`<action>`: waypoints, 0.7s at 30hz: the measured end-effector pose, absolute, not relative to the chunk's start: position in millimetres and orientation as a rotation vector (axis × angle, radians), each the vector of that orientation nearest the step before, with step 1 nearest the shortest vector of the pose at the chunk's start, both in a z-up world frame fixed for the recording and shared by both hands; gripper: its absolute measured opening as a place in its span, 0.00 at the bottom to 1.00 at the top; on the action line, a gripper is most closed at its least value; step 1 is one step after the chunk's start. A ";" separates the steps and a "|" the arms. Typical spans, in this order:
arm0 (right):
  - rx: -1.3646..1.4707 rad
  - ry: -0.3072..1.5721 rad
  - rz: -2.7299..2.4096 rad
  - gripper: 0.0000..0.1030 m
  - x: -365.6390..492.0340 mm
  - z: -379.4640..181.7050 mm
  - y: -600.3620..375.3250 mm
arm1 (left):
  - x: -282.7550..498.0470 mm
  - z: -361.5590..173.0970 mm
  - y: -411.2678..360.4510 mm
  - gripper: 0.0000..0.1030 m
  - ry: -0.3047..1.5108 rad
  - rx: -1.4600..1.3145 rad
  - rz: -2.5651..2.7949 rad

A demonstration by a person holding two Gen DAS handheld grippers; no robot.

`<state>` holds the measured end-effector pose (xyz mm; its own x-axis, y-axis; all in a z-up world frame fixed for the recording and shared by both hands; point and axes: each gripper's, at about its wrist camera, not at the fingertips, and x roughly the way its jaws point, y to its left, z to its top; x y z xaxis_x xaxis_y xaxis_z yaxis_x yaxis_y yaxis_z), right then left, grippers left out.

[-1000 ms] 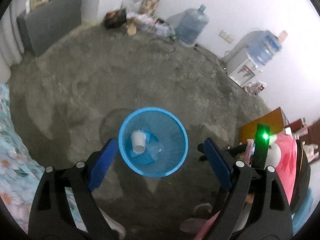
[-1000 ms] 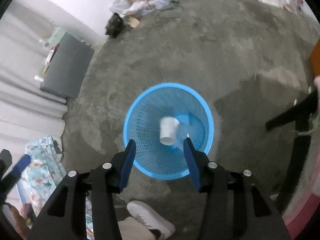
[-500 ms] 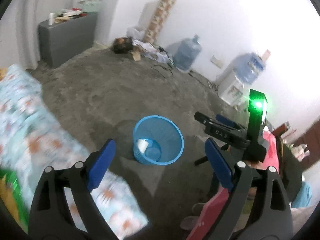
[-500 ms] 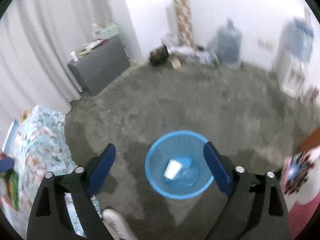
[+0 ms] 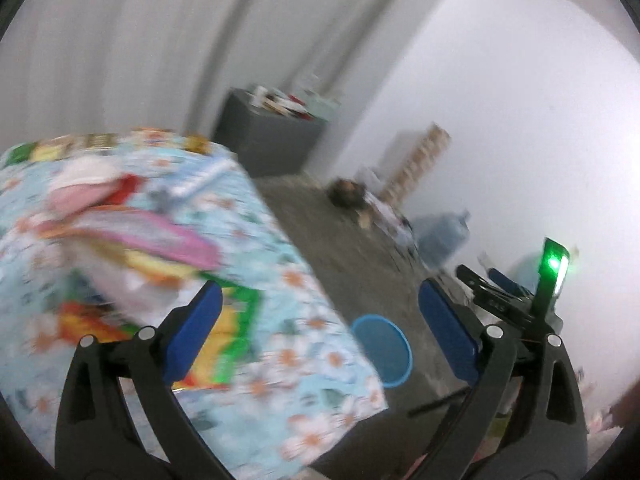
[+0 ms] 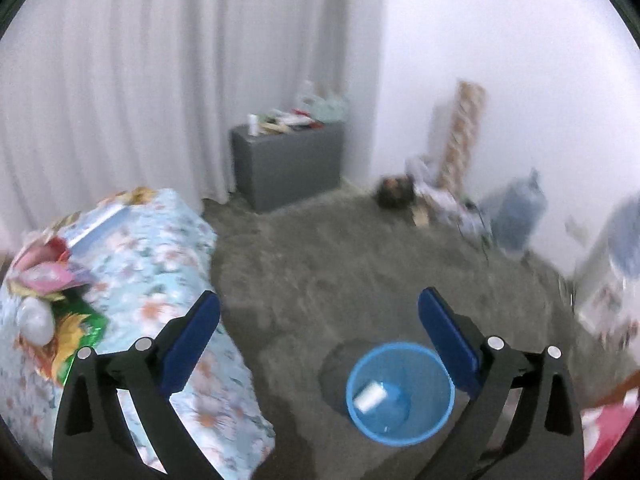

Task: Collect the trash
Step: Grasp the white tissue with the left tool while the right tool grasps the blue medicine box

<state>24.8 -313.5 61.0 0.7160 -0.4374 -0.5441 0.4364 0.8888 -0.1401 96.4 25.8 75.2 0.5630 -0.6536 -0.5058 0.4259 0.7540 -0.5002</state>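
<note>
A blue mesh basket [image 6: 400, 440] stands on the grey floor with a white cup [image 6: 368, 396] lying inside it. In the left wrist view the basket [image 5: 384, 348] shows past the corner of a table with a floral cloth [image 5: 280, 280]. Blurred colourful wrappers [image 5: 132, 232] lie on that table. My left gripper [image 5: 320, 292] hovers over the table corner, jaws opening, nothing between them. My right gripper [image 6: 319, 298] is high above the floor behind the basket, jaws opening and empty. In the right wrist view a green and yellow wrapper [image 6: 76, 328] lies on the table.
A grey cabinet [image 6: 288, 164] with clutter on top stands by the white curtain. Bags, a patterned roll and a water jug [image 6: 516, 212] line the far wall. A black device with a green light [image 5: 554, 268] stands right of the basket.
Both grippers rose away from the basket and swung left toward the table. The right jaws spread from half shut to wide. The cup stays in the basket.
</note>
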 end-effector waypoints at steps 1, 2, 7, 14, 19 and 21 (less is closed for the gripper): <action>-0.029 0.594 -0.467 0.94 29.0 64.1 -304.4 | 95.1 75.2 41.4 0.92 0.719 -0.368 -0.609; -0.052 0.584 -0.447 0.94 33.5 68.0 -294.4 | 93.9 73.6 58.6 0.92 0.711 -0.389 -0.574; -0.071 0.534 -0.246 0.94 56.2 88.0 -242.4 | 94.7 62.2 141.8 0.92 0.657 -0.478 -0.417; -0.014 0.568 -0.025 0.94 104.2 94.1 -187.0 | 127.7 38.4 218.7 0.92 0.670 -0.647 -0.342; 0.117 0.728 0.161 0.94 162.4 79.3 -160.0 | 177.5 24.0 244.8 0.91 0.722 -0.709 -0.317; 0.175 0.787 0.216 0.94 185.8 72.3 -153.7 | 201.0 21.8 243.4 0.91 0.742 -0.687 -0.346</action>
<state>185.8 -153.7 72.3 0.6859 0.2568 -0.6809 -0.1269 0.9635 0.2355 201.0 243.4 21.8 0.6953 -0.5156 -0.5008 0.0520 0.7310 -0.6804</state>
